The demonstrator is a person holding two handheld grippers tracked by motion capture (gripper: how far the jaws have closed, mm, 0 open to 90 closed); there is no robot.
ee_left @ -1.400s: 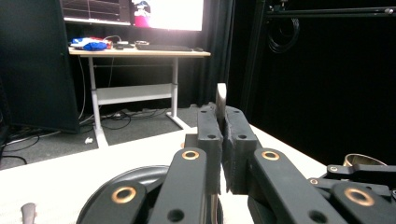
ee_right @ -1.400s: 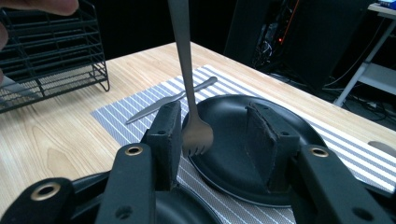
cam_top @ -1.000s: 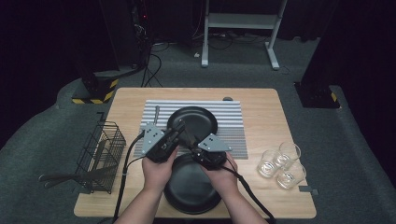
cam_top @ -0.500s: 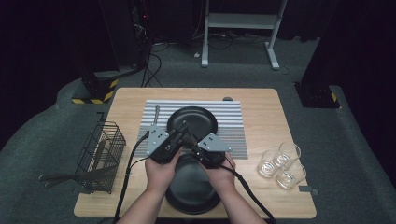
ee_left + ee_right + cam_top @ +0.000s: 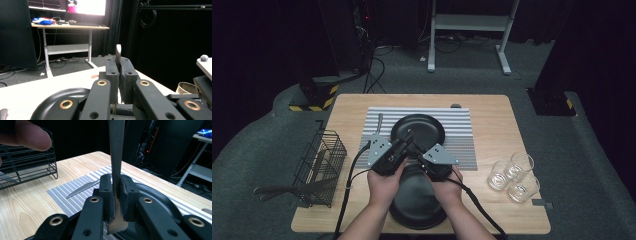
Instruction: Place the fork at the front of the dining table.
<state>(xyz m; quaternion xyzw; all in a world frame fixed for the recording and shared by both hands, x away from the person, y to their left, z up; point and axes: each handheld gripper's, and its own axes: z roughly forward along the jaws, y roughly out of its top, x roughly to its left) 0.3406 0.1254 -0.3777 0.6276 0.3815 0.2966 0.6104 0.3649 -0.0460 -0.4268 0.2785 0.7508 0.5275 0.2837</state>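
No legible writing; both grippers clamp utensil.

Dark curtained room, grey carpet floor, white-legged desk (lit screen above) behind.

The high view looked down from overhead; both close gripper views faced outward, sharing the black plate.

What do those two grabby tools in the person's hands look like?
Each tool, left and right, is black, with two black jaws dotted with brass-coloured rivet rings, a grey three-cornered plate on top and a black cable trailing off. The forearms are bare, with no sleeves.
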